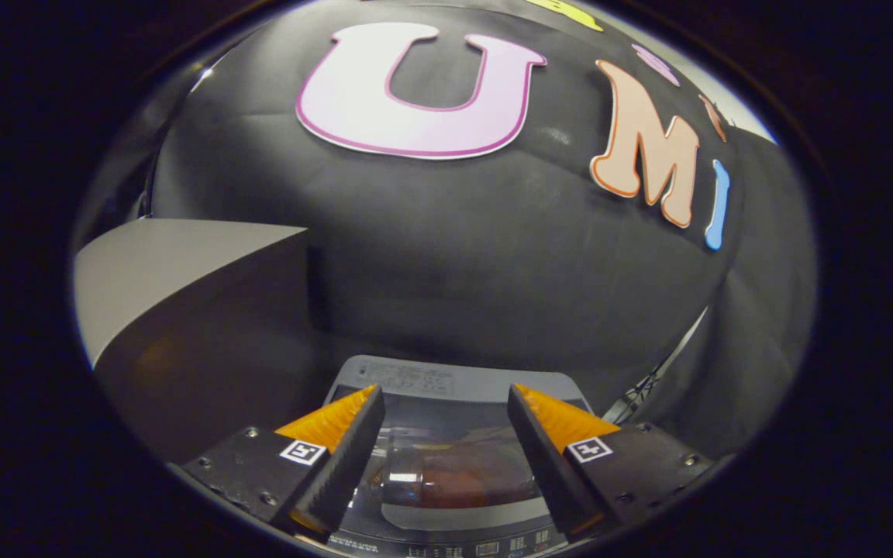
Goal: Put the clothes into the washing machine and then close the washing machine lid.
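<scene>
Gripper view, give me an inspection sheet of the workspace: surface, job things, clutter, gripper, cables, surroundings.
Surface: top of the washing machine, grey panel at the far edge.
Job's things: glass lid lies flat, looks closed; something reddish-brown seen through it, cannot tell what.
Clutter: nothing seen.
Gripper: gripper open above the lid, fingers apart, holding nothing.
Cables: thin dark lines just beyond the right finger, maybe cables or a stand; unclear.
Surroundings: grey box beside the machine past the left finger; black cloth wall behind.
</scene>
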{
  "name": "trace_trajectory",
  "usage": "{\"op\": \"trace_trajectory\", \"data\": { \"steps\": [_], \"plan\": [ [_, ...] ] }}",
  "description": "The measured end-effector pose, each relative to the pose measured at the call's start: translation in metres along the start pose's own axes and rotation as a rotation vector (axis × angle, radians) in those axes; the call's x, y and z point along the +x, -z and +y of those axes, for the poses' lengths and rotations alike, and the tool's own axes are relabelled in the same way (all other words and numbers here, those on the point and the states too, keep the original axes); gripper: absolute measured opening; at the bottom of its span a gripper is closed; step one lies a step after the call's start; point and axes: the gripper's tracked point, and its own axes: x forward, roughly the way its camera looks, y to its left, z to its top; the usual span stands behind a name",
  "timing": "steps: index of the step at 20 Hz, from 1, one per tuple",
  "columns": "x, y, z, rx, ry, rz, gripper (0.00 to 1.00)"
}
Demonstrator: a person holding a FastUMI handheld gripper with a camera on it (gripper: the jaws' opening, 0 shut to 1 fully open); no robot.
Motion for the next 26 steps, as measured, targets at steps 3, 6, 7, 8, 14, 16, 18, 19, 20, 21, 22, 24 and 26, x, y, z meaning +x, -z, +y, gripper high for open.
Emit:
{"op": "trace_trajectory", "data": {
  "steps": [3,6,7,8,14,16,18,19,20,21,22,24,26],
  "plan": [
    [0.004,0.006,0.0,-0.008,-0.016,-0.001,0.97],
    [0.005,0.007,0.002,0.013,-0.031,0.003,0.97],
    [0.007,0.008,0.002,0.023,-0.032,0.002,0.97],
    [0.008,0.008,0.001,0.037,-0.033,-0.003,0.97],
    [0.002,0.005,-0.007,0.137,-0.059,-0.044,0.97],
    [-0.001,0.006,-0.015,0.163,-0.062,-0.07,0.97],
    [-0.008,0.008,-0.024,0.18,-0.062,-0.099,0.97],
    [-0.012,0.011,-0.027,0.184,-0.068,-0.109,0.97],
    [-0.015,0.012,-0.03,0.187,-0.071,-0.121,0.97],
    [-0.018,0.014,-0.036,0.188,-0.068,-0.136,0.97],
    [-0.023,0.016,-0.043,0.188,-0.063,-0.153,0.97],
    [-0.03,0.021,-0.058,0.187,-0.05,-0.181,0.97],
    [-0.042,0.033,-0.078,0.198,-0.035,-0.194,0.97]
  ]
}}
